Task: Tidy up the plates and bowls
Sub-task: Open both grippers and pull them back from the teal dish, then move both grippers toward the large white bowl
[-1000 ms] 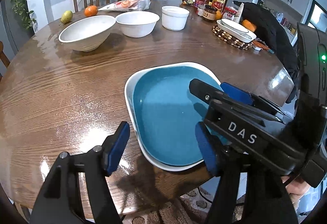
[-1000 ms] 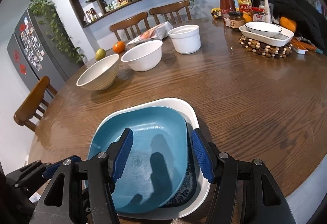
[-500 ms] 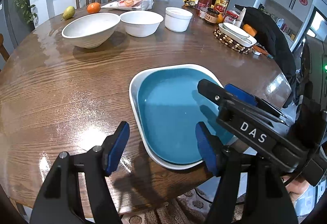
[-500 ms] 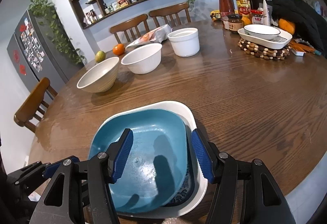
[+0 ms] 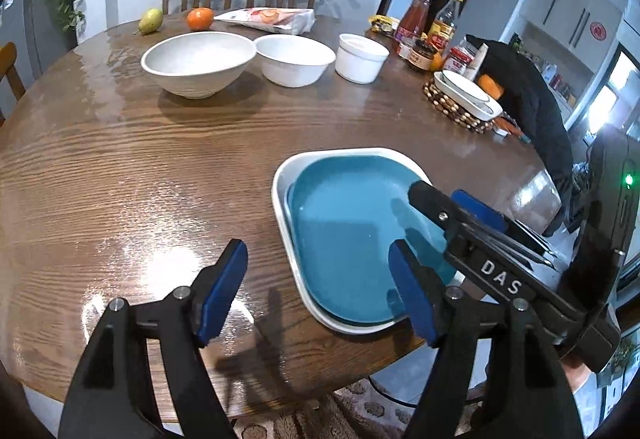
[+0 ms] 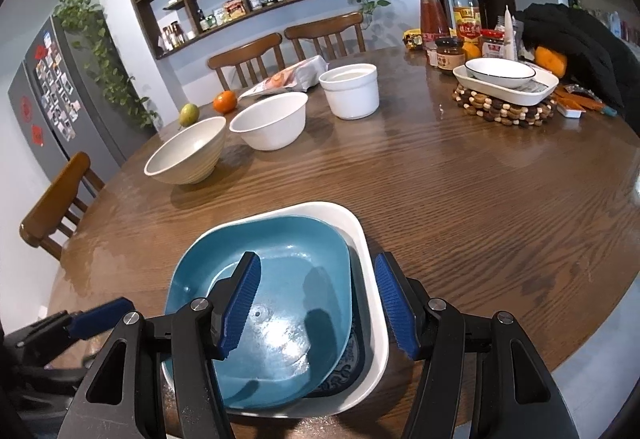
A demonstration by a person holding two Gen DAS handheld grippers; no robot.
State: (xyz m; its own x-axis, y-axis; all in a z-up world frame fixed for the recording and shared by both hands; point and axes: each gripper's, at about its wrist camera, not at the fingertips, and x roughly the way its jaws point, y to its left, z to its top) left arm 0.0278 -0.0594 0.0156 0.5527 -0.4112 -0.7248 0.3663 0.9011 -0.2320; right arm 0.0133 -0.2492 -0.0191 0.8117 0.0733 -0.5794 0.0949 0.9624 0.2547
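Both wrist views close, angled down; share blue plate (image 5: pixel 348 235) (image 6: pixel 280 279).

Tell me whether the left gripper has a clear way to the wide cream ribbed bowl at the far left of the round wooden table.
Probably yes. The left gripper, jaws opening with nothing between them, faces bare wooden table up to the cream ribbed bowl. The blue plate lies off to its right.

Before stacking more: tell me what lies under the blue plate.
The blue plate sits inside a white dish. A dark blue patterned piece peeks out between them; the rest of it is covered.
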